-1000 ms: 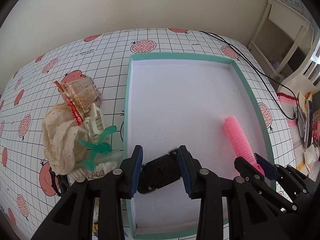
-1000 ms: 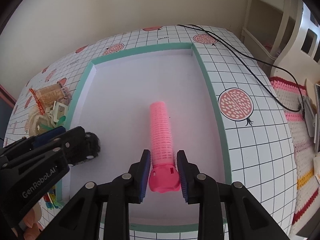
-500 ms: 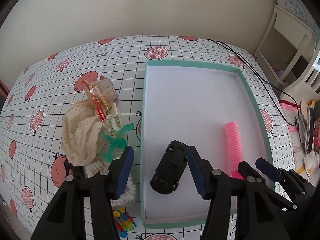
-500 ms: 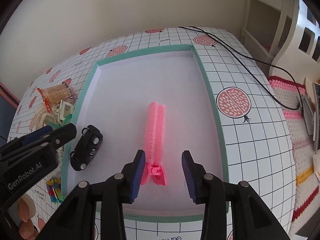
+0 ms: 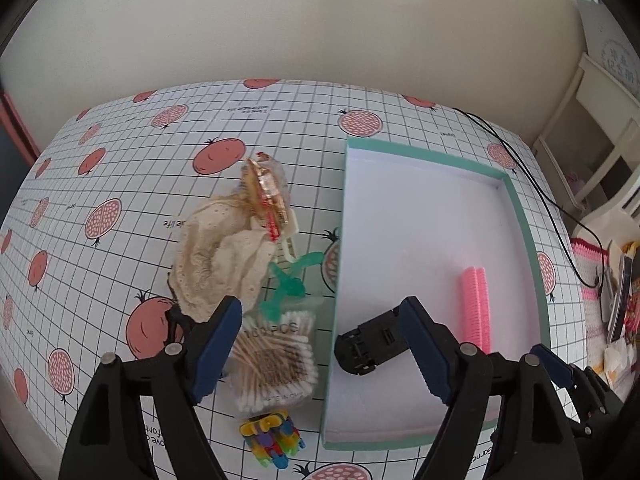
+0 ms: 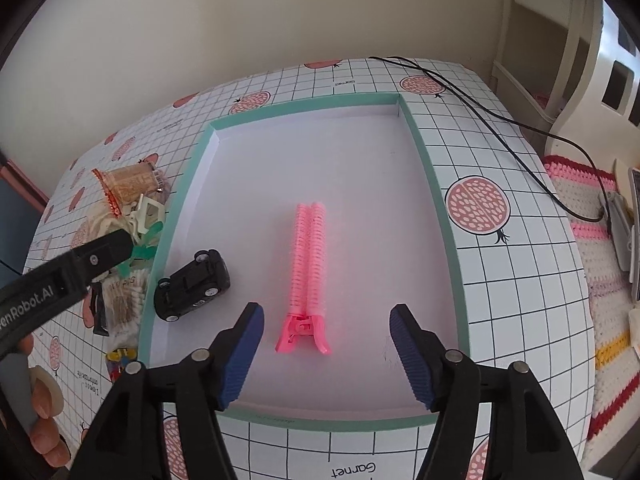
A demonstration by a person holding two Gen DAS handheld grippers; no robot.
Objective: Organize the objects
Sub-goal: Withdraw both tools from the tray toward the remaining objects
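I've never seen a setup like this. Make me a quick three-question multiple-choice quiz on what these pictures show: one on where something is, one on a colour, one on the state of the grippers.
1. Where does the black toy car lie?
A. On the tablecloth outside the box
B. Inside the teal-rimmed box, near its left wall
C. Between the right gripper's fingers

2. What colour is the long hair clip in the box?
A. Pink
B. Green
C. Yellow

3. How do the left gripper and the right gripper stand?
A. Both shut on objects
B. Only the left one open
C. Both open, holding nothing

Answers:
1 B, the car rests on the white floor beside the left wall.
2 A, the clip is bright pink throughout.
3 C, both pairs of blue pads are spread wide with nothing clamped between them.
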